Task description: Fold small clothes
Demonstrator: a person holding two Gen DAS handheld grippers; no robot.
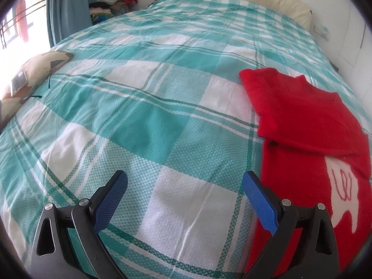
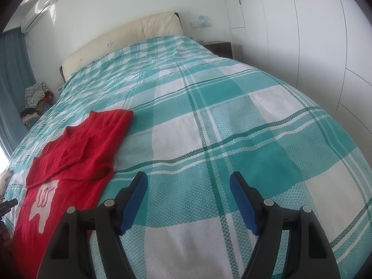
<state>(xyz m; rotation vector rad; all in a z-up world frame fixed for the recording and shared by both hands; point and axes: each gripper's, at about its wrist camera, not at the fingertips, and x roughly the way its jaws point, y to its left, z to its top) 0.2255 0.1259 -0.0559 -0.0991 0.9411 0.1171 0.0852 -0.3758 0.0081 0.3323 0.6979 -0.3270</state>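
The left hand-held gripper [image 1: 184, 186] is spread wide, its blue pads [image 1: 111, 200] apart and holding nothing, above the bed cover [image 1: 148, 121]. Just to its right lies the red sweater [image 1: 300, 121], flat on the bed, with its sleeves folded across the body and a white figure [image 1: 344, 190] showing on the front. The right hand-held gripper [image 2: 188, 186] is also spread and empty over the checked cover; the sweater [image 2: 76, 151] lies to its left, not touching it. Further ahead are the cream headboard [image 2: 121, 39] and a pile of clothes [image 2: 34, 95] beside the bed.
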